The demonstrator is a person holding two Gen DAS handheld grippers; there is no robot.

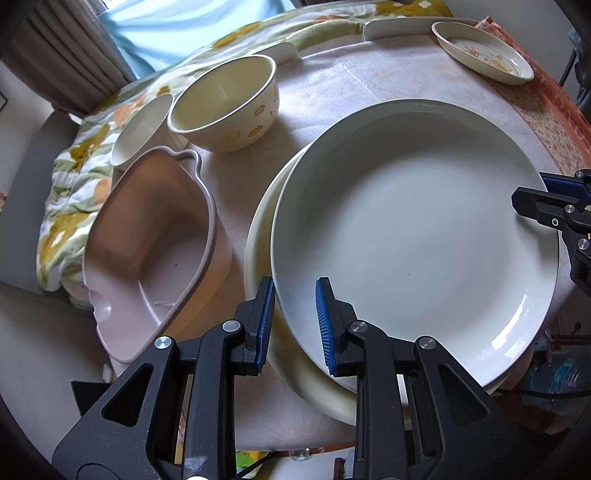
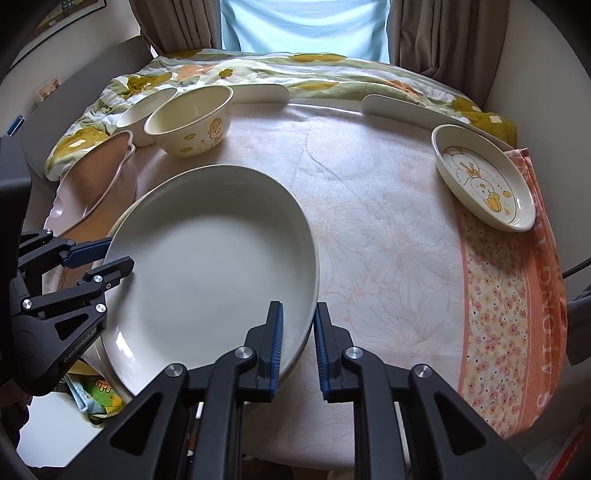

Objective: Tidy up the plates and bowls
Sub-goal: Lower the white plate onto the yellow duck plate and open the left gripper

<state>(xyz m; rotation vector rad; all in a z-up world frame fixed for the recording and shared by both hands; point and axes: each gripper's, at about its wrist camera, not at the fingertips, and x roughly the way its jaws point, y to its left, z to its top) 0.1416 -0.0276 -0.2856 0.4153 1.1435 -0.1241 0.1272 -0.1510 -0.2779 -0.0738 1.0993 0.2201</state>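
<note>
Floral tablecloth (image 2: 388, 229), curtained window (image 2: 306, 26), both grippers parted astride white plate (image 2: 207, 258) rim

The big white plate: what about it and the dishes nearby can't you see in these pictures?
- Plate underneath: the big white plate hides all but its rim, both views.
- Small white bowl: half hidden by the cartoon bowl.
- Pink dish, right wrist view: near end hidden by the left gripper.
</note>
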